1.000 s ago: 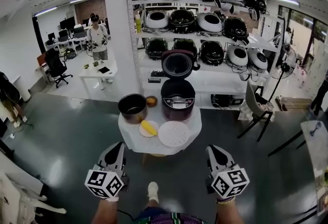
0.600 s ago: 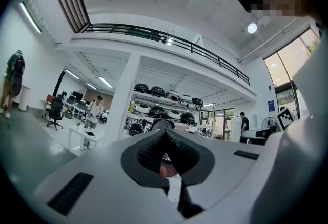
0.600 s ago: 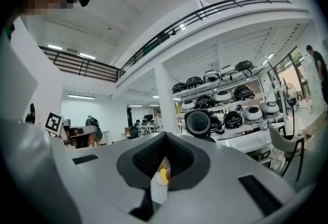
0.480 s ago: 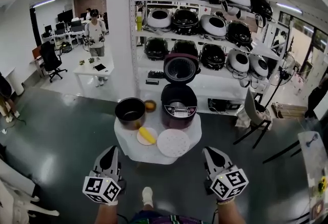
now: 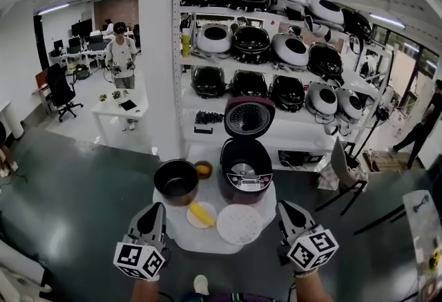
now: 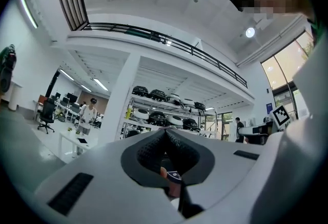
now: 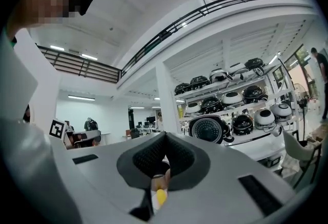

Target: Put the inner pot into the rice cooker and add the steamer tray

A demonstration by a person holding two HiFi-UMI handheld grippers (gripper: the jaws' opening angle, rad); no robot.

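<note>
Head view: left claw (image 5: 157,207), right claw (image 5: 284,205) closed, empty.

Open rice cooker (image 5: 245,173) mouth behind steamer tray (image 5: 239,224), raised lid (image 5: 249,117) above.

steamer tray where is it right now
In the head view the steamer tray lies flat, front right on the round table, just before the open rice cooker and beside the plate.

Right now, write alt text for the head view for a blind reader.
The left gripper and right gripper, both shut, hover before a round table carrying an open rice cooker, the inner pot beside it, a white steamer tray and a plate. Shelves of rice cookers stand behind.
</note>
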